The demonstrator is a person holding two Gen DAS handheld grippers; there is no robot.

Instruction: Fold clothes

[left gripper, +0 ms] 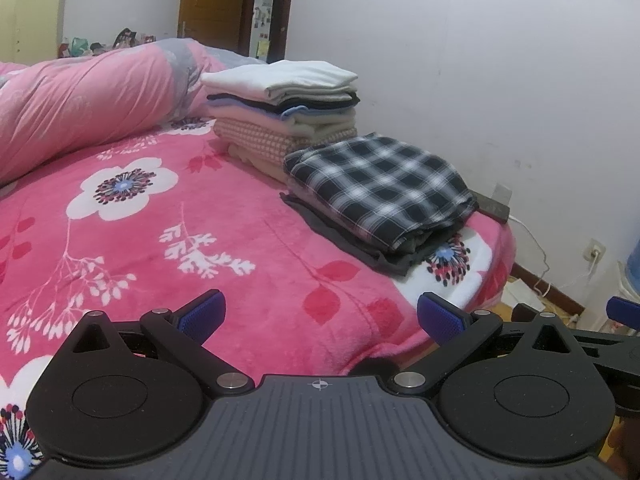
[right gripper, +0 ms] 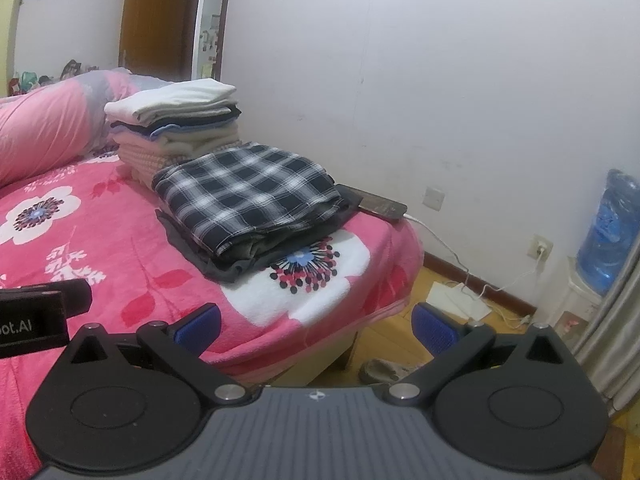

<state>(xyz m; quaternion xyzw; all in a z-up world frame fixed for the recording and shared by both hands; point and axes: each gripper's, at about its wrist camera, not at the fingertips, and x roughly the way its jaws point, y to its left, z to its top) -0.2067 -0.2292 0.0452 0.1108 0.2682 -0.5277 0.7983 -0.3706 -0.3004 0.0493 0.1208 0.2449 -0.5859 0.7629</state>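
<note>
Fleecy pink blanket (left gripper: pixel 240 240), woven plaid cloth (left gripper: pixel 380 184) — matt black plastic, ribbed blue fingers (left gripper: pixel 440 318)

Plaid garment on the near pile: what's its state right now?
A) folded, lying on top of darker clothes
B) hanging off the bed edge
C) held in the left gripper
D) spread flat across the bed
A: the plaid garment lies folded atop darker clothes on the bed, with both the left gripper and right gripper open and empty.

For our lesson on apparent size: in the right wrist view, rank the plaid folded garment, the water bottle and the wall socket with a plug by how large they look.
1. plaid folded garment, clearly largest.
2. water bottle, though its right side is cut off by the curtain.
3. wall socket, smallest.
The garment lies nearer the camera, so true sizes may differ.
</note>
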